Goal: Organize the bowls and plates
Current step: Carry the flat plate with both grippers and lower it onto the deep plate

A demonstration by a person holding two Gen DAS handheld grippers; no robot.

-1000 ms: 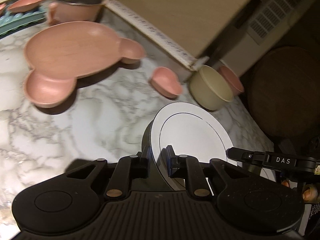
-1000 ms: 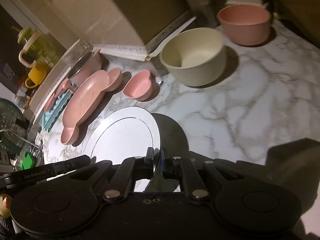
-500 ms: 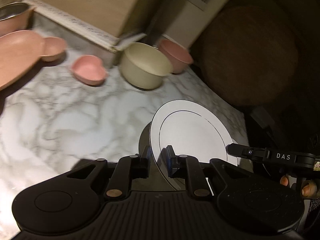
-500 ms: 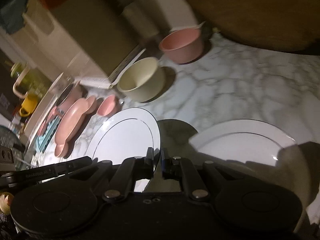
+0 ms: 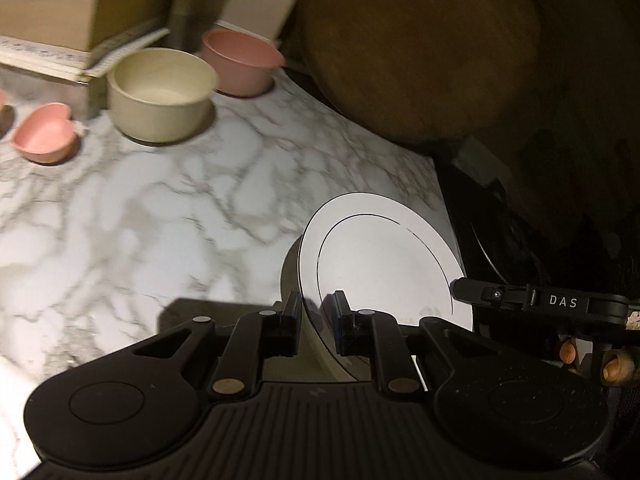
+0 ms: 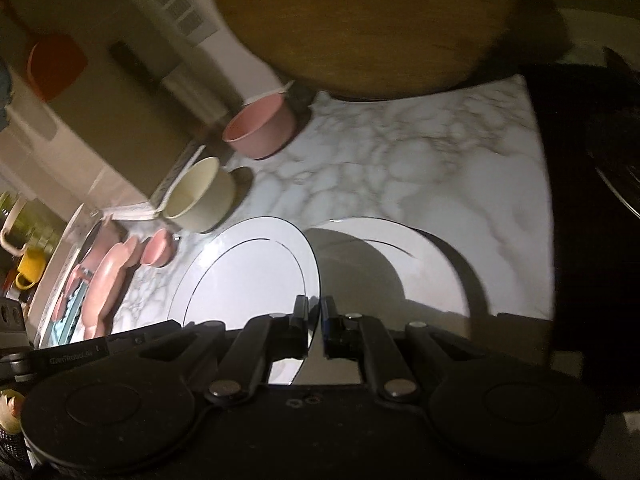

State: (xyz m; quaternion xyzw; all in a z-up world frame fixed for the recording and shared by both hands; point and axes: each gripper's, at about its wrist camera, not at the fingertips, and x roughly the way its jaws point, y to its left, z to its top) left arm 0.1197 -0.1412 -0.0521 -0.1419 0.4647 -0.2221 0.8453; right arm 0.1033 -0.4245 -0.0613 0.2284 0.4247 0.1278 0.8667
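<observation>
My left gripper [image 5: 316, 312] and my right gripper [image 6: 315, 316] are both shut on the rim of one white plate [image 5: 384, 264], which also shows in the right wrist view [image 6: 252, 276]. I hold it tilted above the marble counter [image 5: 160, 208]. A second white plate [image 6: 400, 264] lies flat on the counter just beyond it. A cream bowl [image 5: 160, 92], a pink bowl [image 5: 240, 60] and a small pink heart dish [image 5: 44, 132] stand at the back.
A large round wooden board [image 5: 420, 40] leans at the back right. The counter's right edge [image 6: 540, 200] drops to dark space. A pink bear-shaped plate [image 6: 108, 284], a pink pot and mugs [image 6: 28, 268] are far left. A cardboard box [image 5: 48, 8] stands behind the bowls.
Both grippers have carried the white plate to the right, past the bowls. The second white plate has come into view and now lies just behind the held one.
</observation>
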